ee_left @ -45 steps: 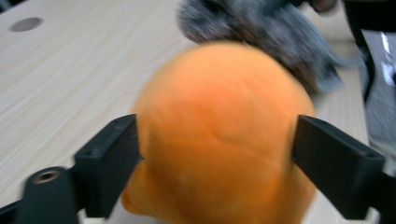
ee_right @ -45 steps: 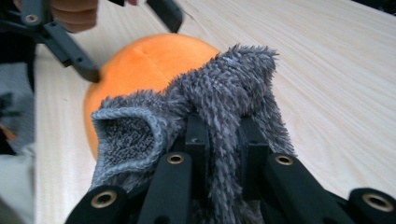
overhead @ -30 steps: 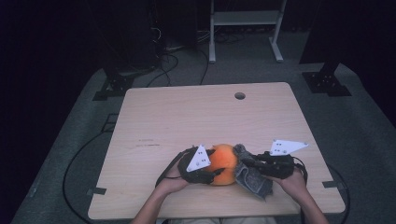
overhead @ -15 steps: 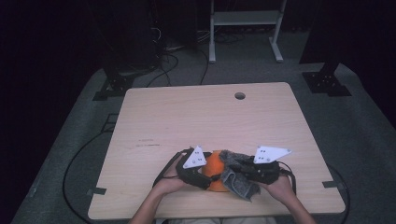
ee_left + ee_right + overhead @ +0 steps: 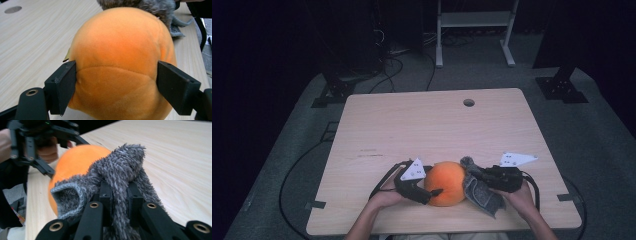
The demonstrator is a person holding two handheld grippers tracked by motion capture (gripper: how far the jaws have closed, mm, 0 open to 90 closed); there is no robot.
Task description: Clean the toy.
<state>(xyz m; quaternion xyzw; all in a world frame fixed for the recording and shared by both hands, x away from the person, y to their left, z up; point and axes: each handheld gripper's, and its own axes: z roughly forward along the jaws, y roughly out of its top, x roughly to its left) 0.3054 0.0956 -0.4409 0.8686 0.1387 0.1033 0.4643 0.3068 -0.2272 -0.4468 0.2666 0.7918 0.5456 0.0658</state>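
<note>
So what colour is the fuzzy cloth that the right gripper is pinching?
The fuzzy cloth is grey, flecked lighter. It shows best in the right gripper view.

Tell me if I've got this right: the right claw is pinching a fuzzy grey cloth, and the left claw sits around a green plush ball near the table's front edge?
Not quite: the plush ball is orange, not green, as the left gripper view shows plainly. The rest stands: the right claw is shut on the fuzzy grey cloth, and the left claw sits around the ball near the front edge of the table.
</note>
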